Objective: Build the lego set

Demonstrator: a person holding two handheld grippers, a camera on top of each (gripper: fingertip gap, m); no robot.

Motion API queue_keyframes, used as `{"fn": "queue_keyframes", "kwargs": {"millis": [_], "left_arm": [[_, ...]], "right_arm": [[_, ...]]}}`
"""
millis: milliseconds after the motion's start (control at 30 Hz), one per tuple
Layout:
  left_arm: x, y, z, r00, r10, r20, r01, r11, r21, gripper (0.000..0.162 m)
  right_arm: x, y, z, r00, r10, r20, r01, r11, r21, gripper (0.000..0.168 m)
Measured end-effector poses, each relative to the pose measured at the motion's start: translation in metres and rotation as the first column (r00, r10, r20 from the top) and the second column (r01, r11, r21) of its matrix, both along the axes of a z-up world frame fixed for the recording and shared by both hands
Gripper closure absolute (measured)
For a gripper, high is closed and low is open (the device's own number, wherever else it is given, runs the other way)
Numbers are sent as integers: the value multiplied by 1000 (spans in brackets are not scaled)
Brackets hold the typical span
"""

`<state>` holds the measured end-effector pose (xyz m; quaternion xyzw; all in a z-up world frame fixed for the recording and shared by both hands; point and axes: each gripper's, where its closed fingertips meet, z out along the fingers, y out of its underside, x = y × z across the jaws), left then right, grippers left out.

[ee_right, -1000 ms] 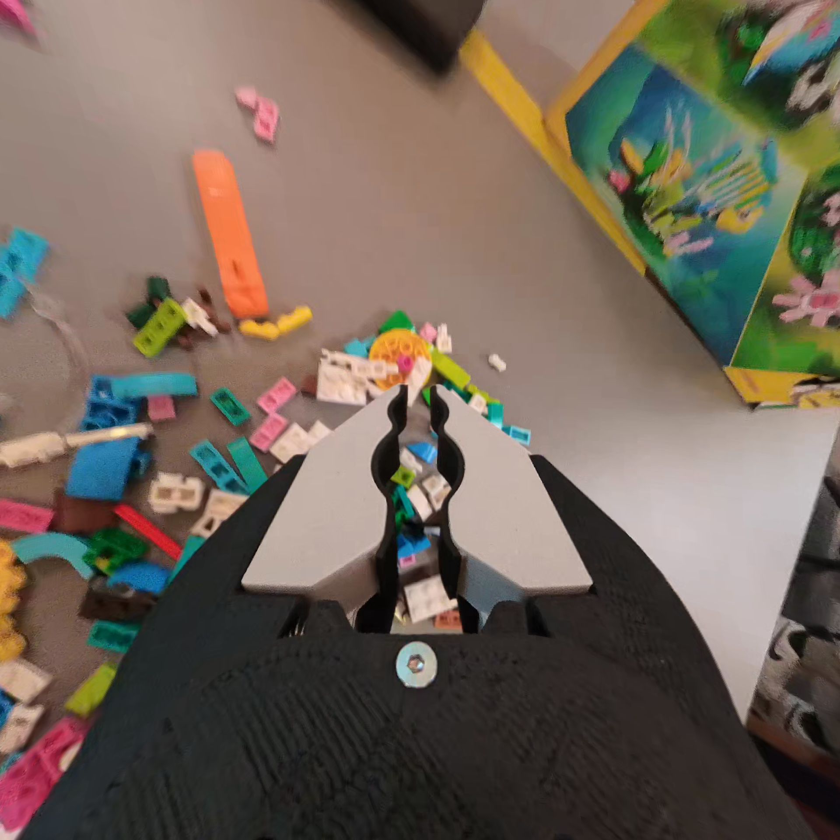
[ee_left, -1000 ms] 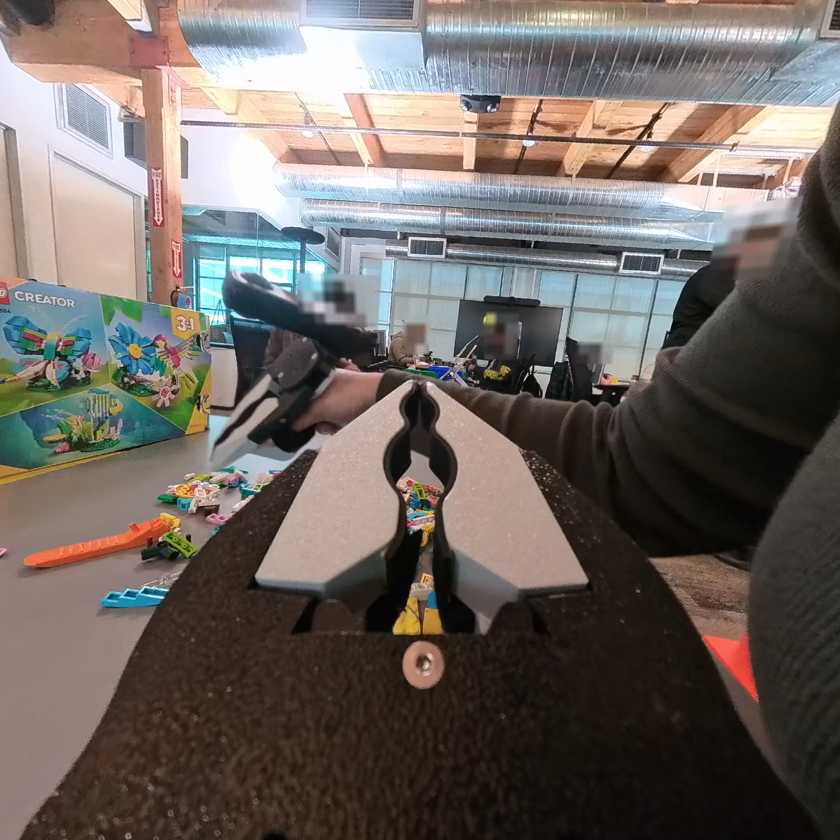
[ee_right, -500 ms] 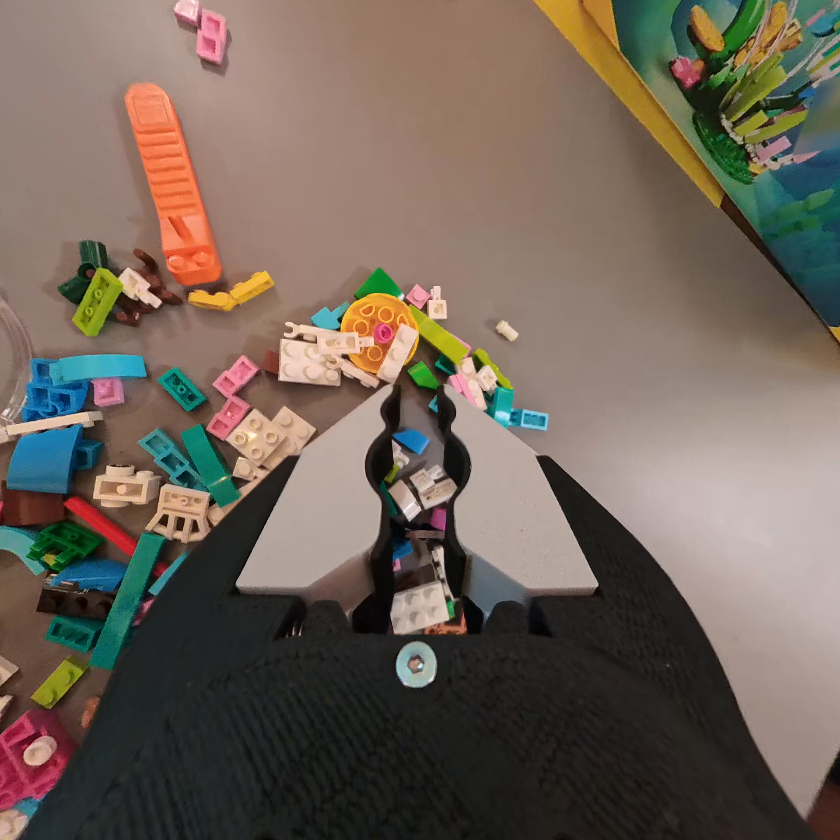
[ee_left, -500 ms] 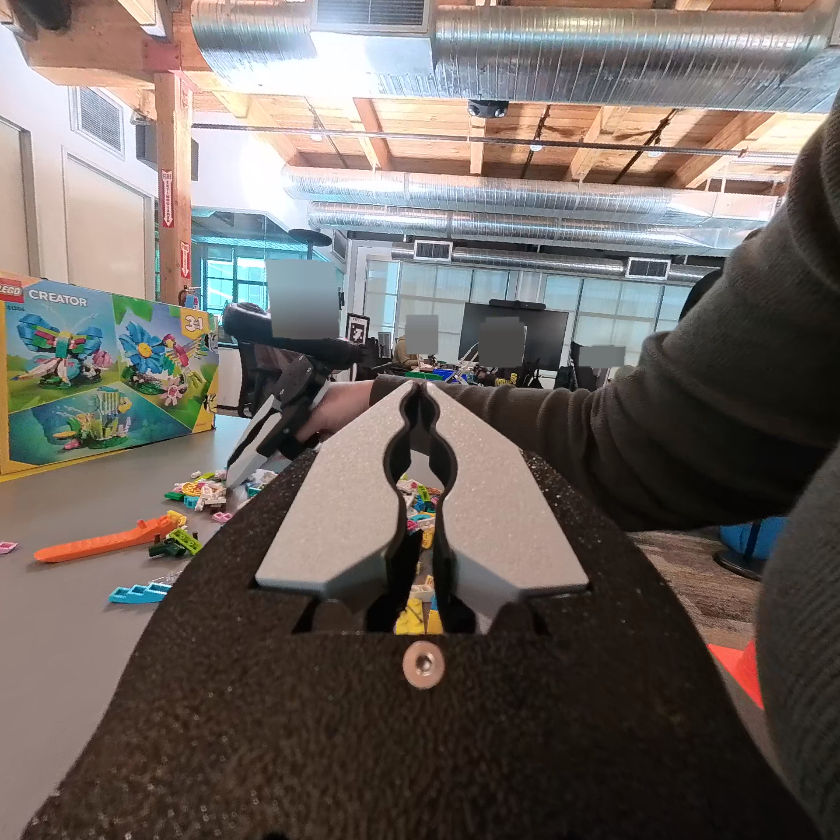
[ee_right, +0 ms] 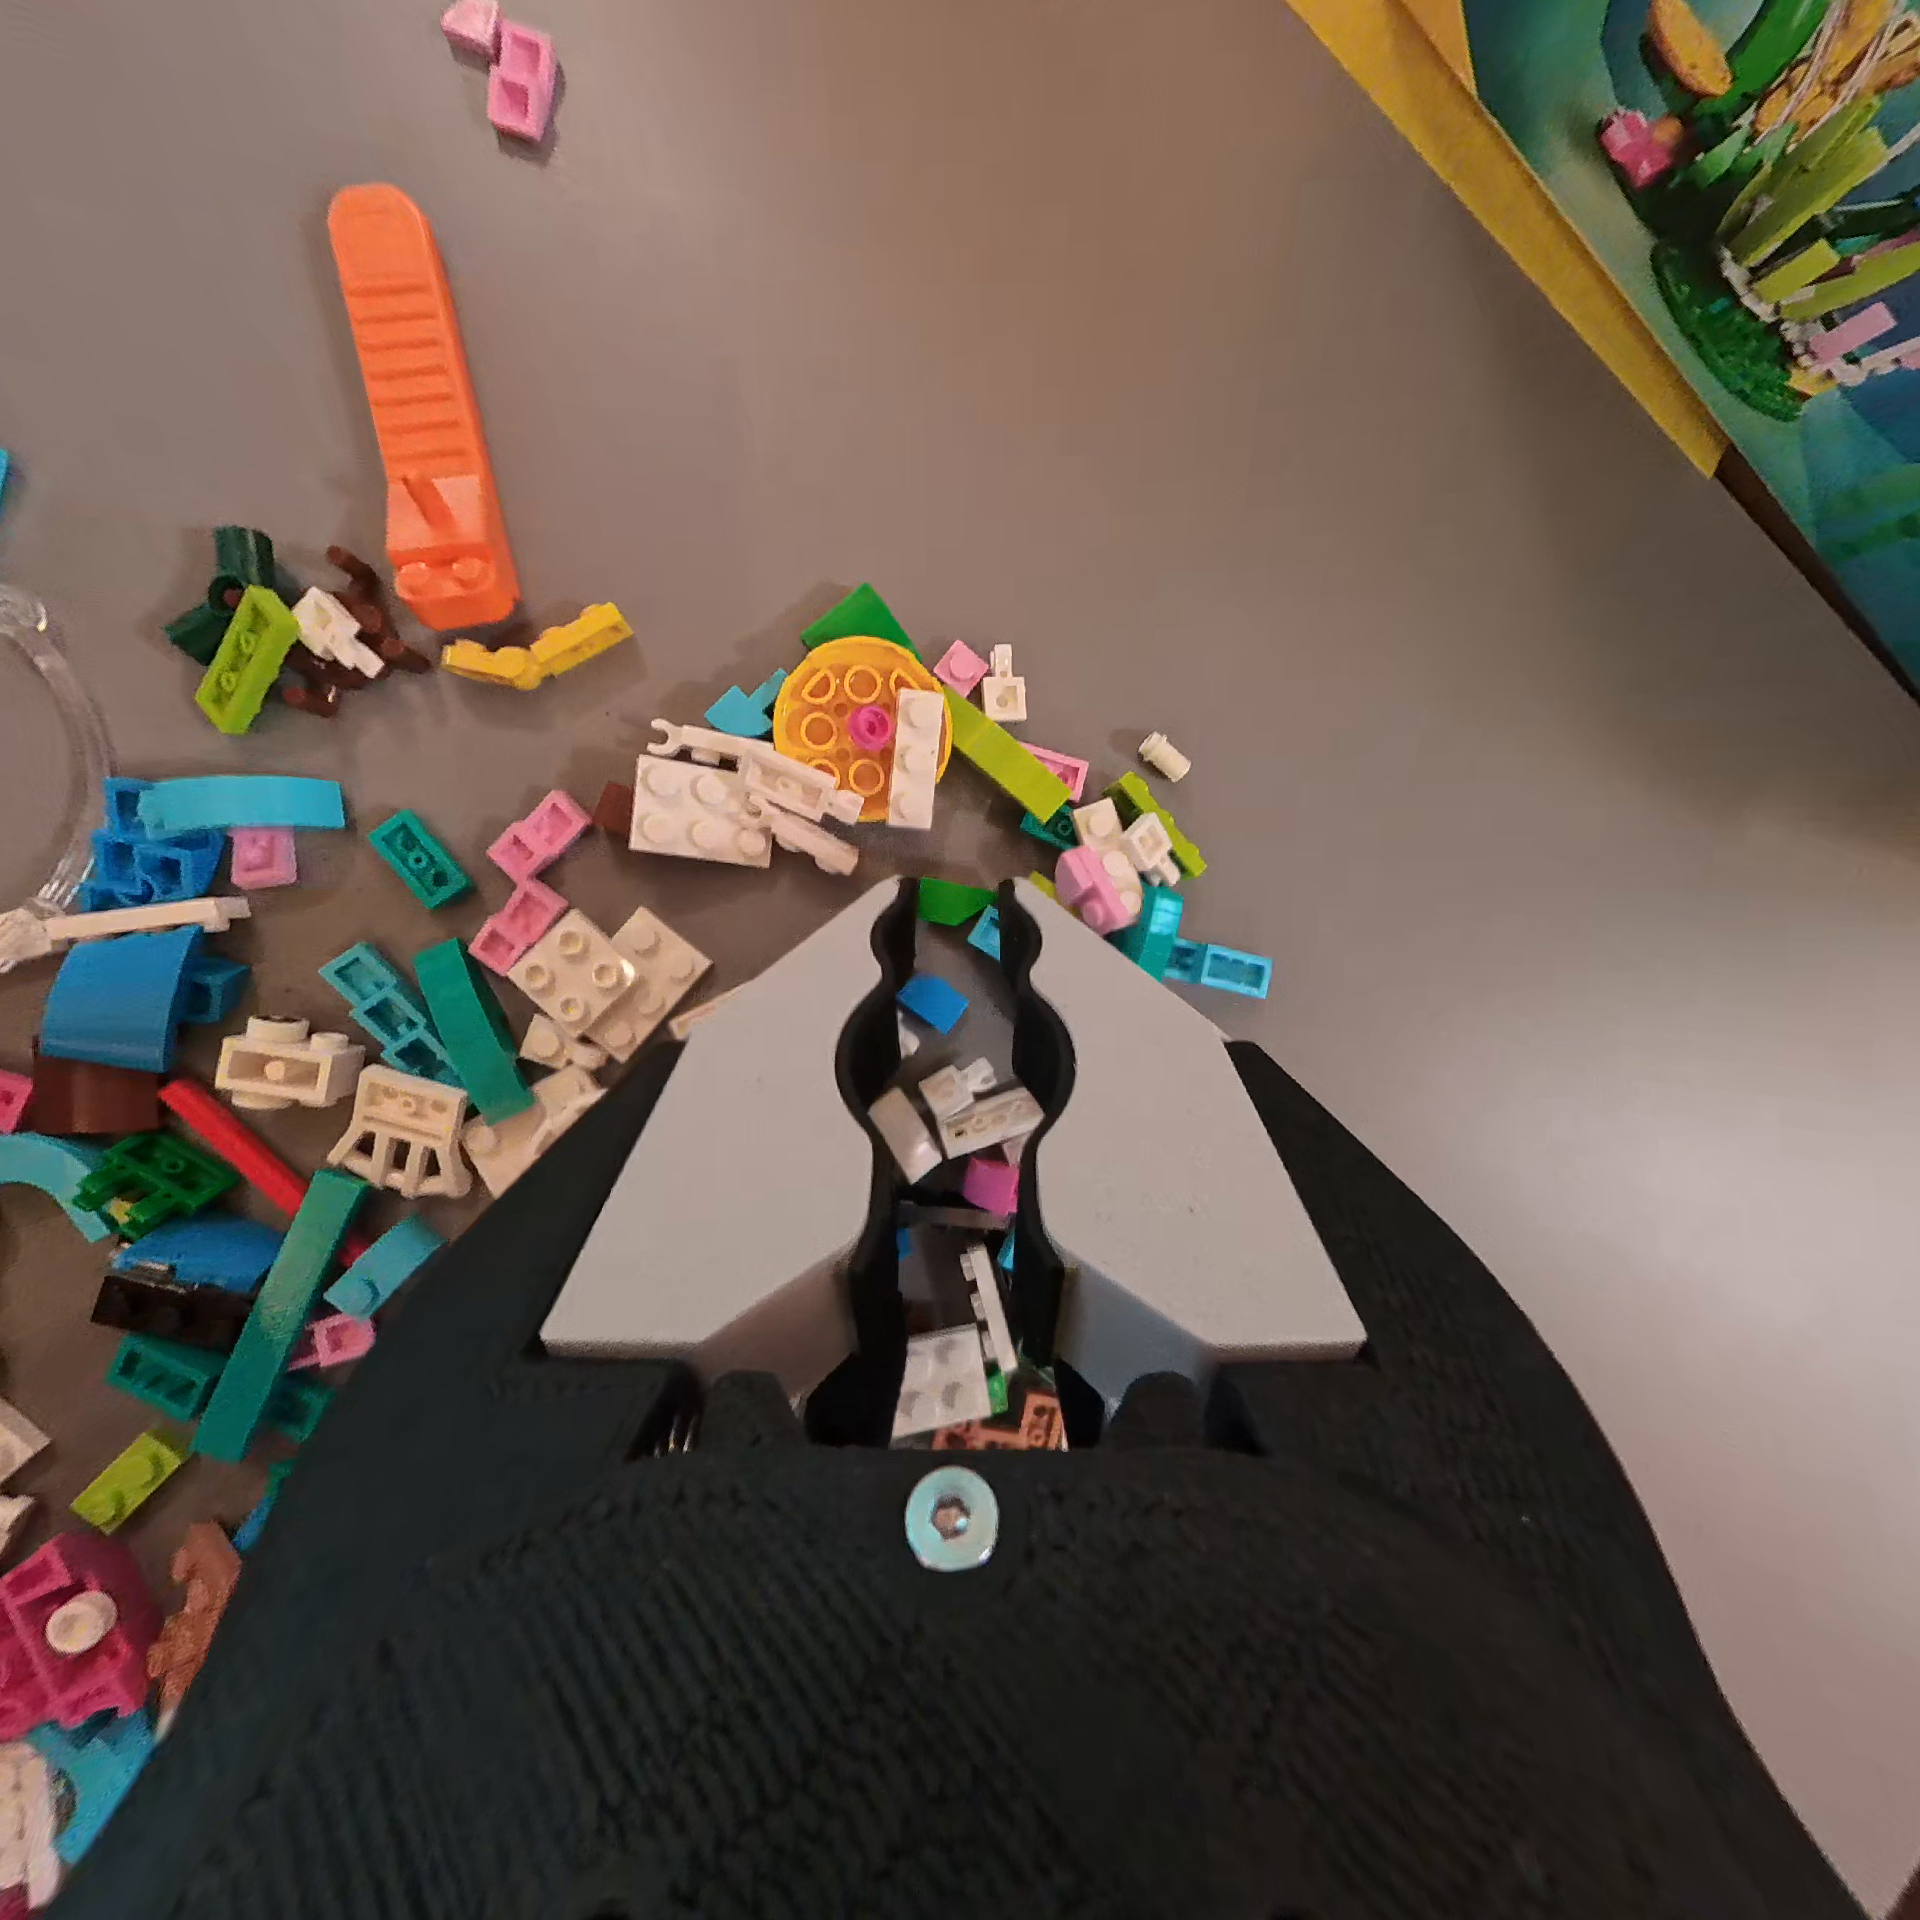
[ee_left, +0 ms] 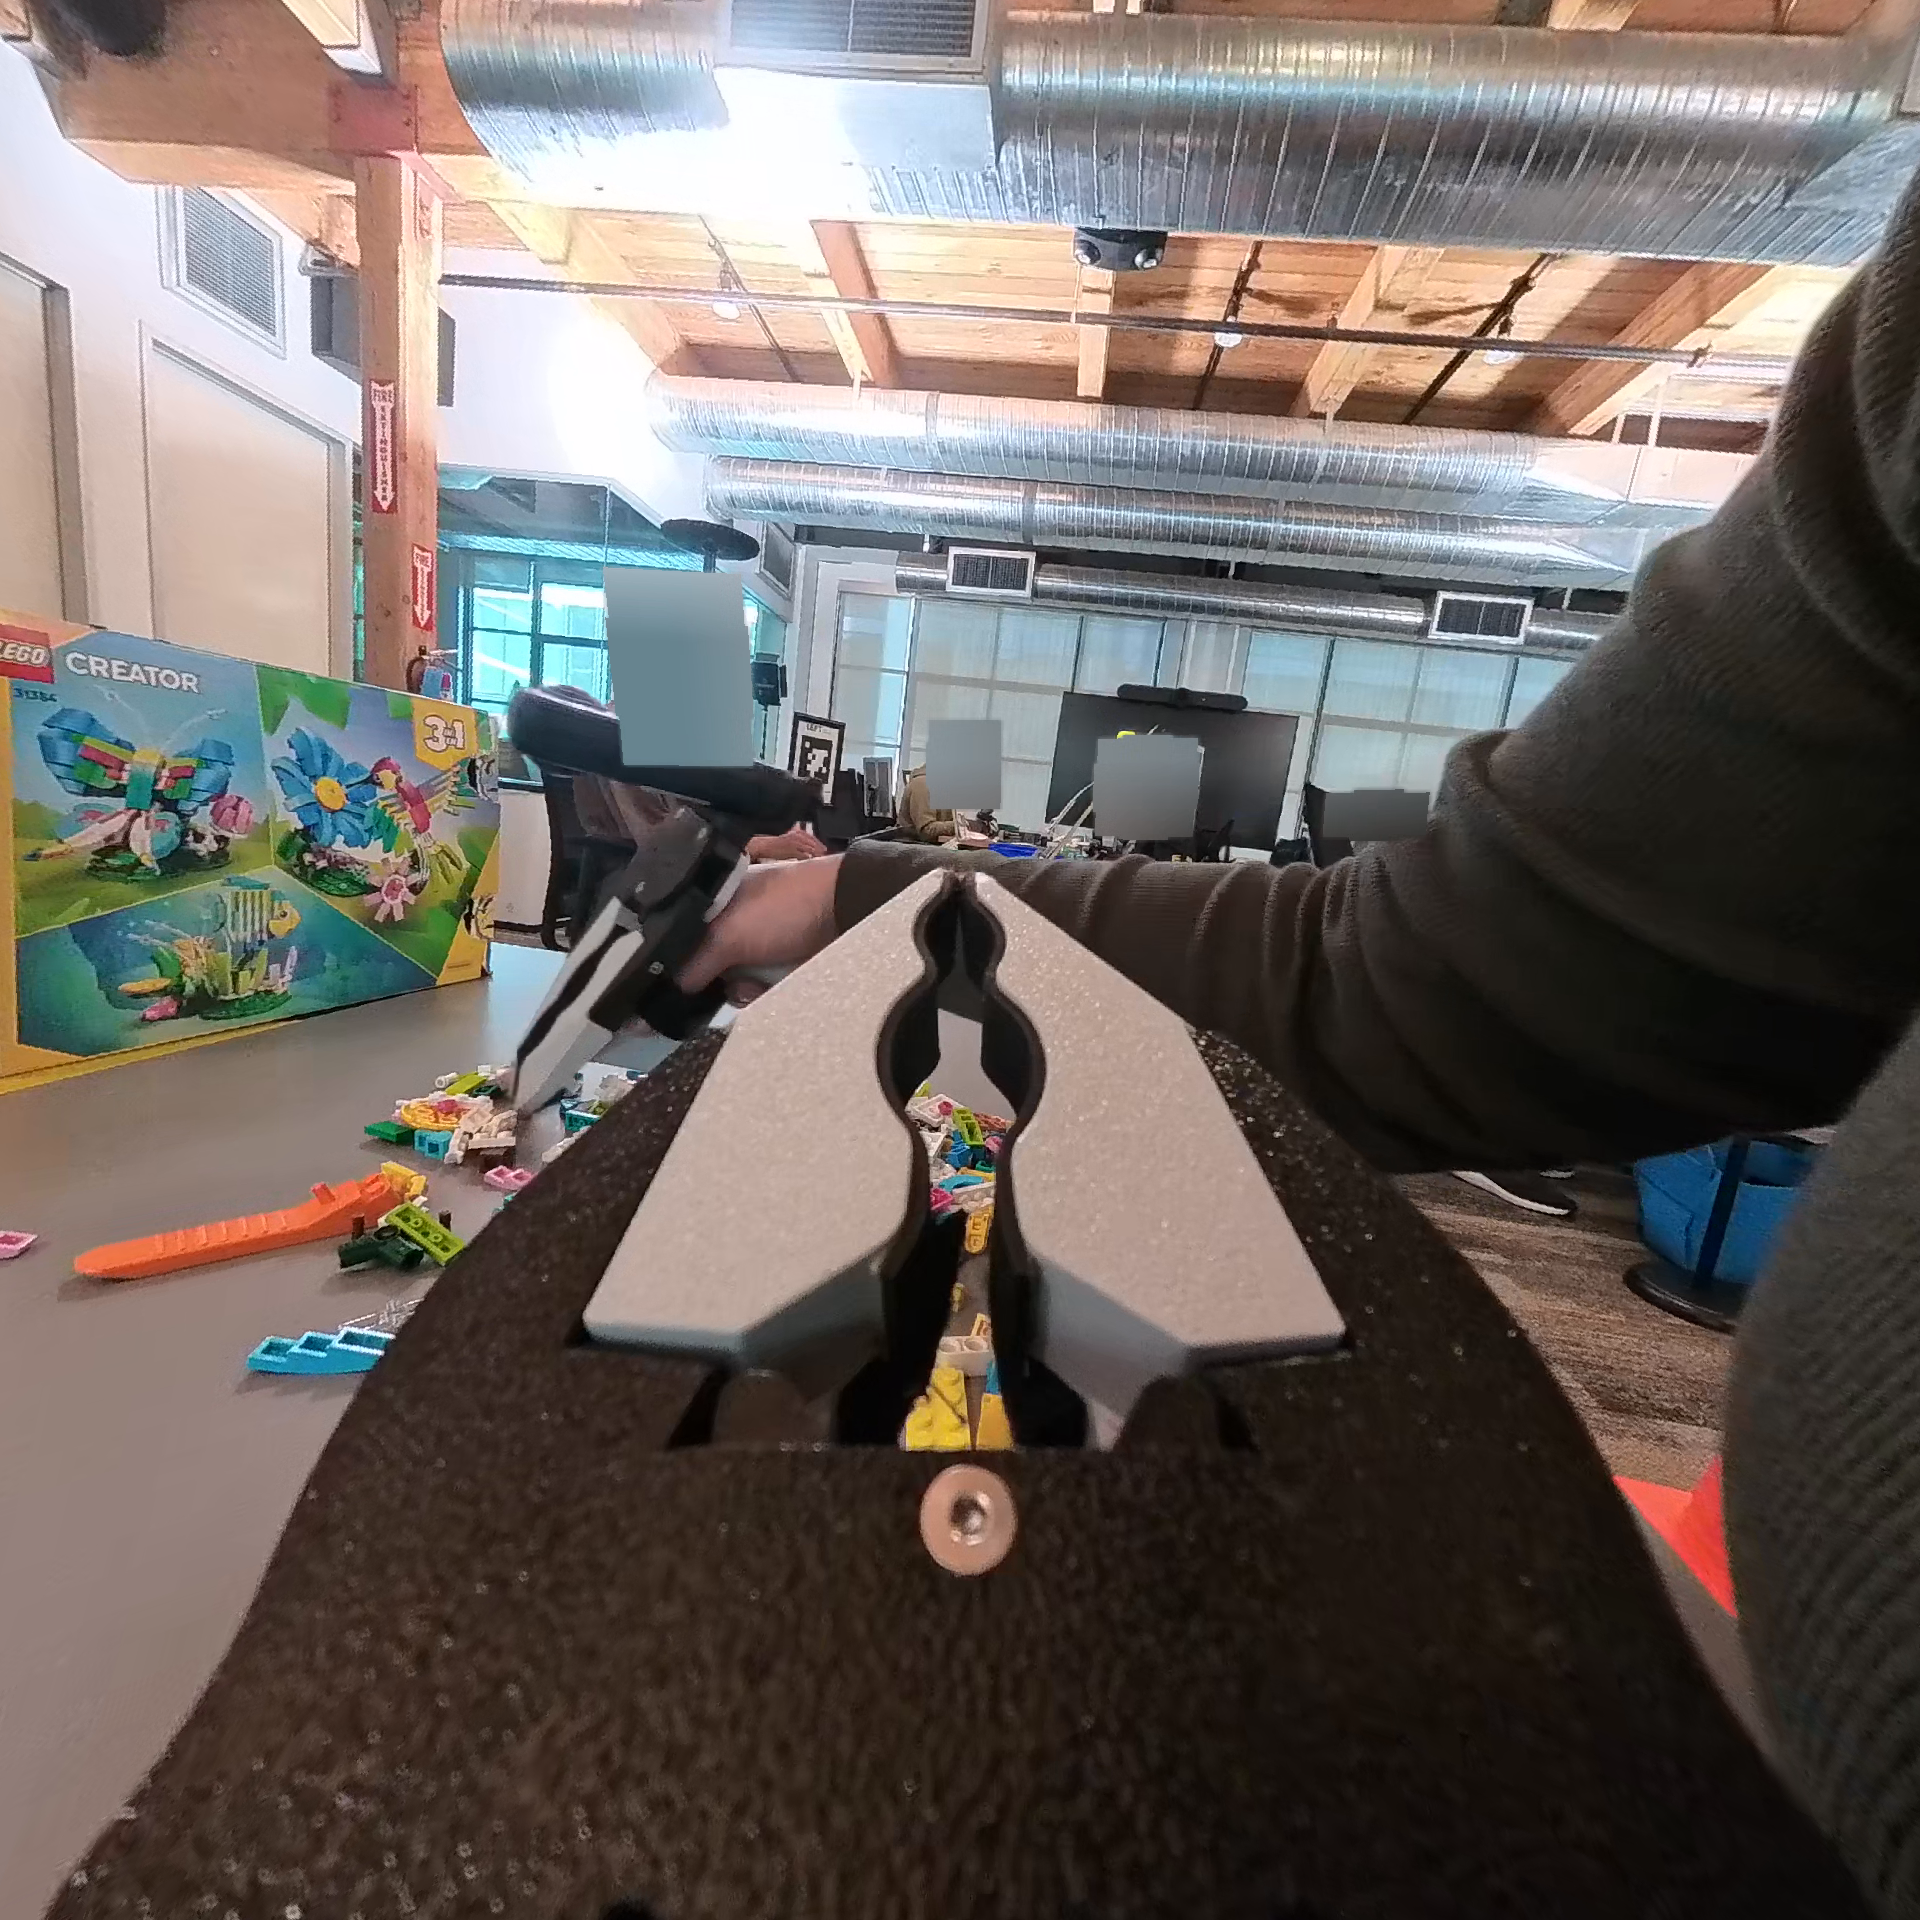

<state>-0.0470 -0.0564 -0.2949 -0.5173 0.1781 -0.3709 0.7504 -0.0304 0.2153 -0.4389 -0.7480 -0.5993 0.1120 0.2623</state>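
Timber-beam ceiling [ee_left: 1039,281], silver ducts [ee_left: 1351,114] (several runs), window wall [ee_left: 1351,675], grey table [ee_left: 208,1455].

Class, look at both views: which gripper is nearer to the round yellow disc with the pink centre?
Right. The right gripper hangs open over the pile, its tips just short of the yellow disc. The left gripper is shut, held back and higher, well behind the pile.

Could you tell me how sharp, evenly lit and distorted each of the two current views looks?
Left wrist view: sharp, bright window backlight, wide-angle bending of the ceiling ducts, the right gripper slightly soft. Right wrist view: the yellow round plate and orange brick separator are crisp, pieces at the lower left edge smear, and the grey table brightens rightward.
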Motion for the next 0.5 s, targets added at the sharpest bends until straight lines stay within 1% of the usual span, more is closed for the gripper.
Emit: {"fn": "queue_keyframes", "kwargs": {"millis": [133, 233, 300, 333, 433, 500], "left_arm": [[1, 0, 0, 1000, 1, -4, -1, 1000, 2, 162], [1, 0, 0, 1000, 1, -6, -1, 1000, 2, 162], [2, 0, 0, 1000, 0, -11, 0, 1000, 4, 162], [2, 0, -1, 1000, -2, -14, 2, 1000, 5, 162], [3, -2, 0, 1000, -9, -18, 9, 1000, 9, 162], [4, -3, 0, 1000, -9, -23, 10, 1000, 14, 162]], "right_arm": [[8, -7, 3, 1000, -7, -6, 8, 999, 32, 154], [-9, -22, 23, 992, 3, -123, 4, 998, 55, 154], [-35, -43, 38, 976, 46, -212, -33, 997, 65, 154], [-49, -55, 41, 969, 76, -233, -60, 995, 79, 154], [-100, -100, 44, 940, 197, -277, -172, 979, 110, 154], [-137, -133, 40, 911, 287, -296, -266, 958, 111, 154]]}}
